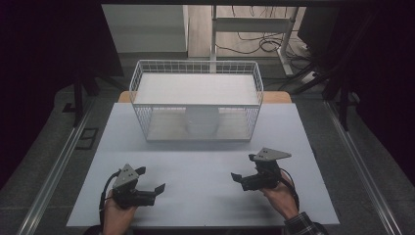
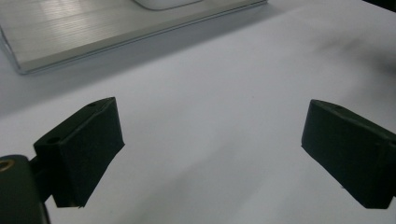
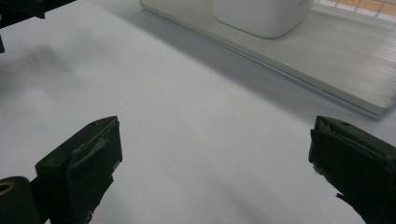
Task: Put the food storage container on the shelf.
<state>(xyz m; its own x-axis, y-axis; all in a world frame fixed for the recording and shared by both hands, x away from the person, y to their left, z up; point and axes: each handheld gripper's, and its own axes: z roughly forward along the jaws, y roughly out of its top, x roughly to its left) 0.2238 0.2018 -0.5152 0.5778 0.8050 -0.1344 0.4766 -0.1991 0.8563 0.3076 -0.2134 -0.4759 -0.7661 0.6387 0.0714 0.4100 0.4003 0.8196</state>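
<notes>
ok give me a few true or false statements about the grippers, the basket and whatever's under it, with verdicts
1. The left gripper has its jaws spread with nothing between them. True.
2. The right gripper is clamped on the white container. False: it is open, near the table's front, apart from the container.
3. The wire basket sits at the far side of the table. True.
4. The white container stands on top of the basket. False: it sits low, behind the basket's front mesh.
5. Both grippers are inside the basket. False: both are in front of it.
</notes>
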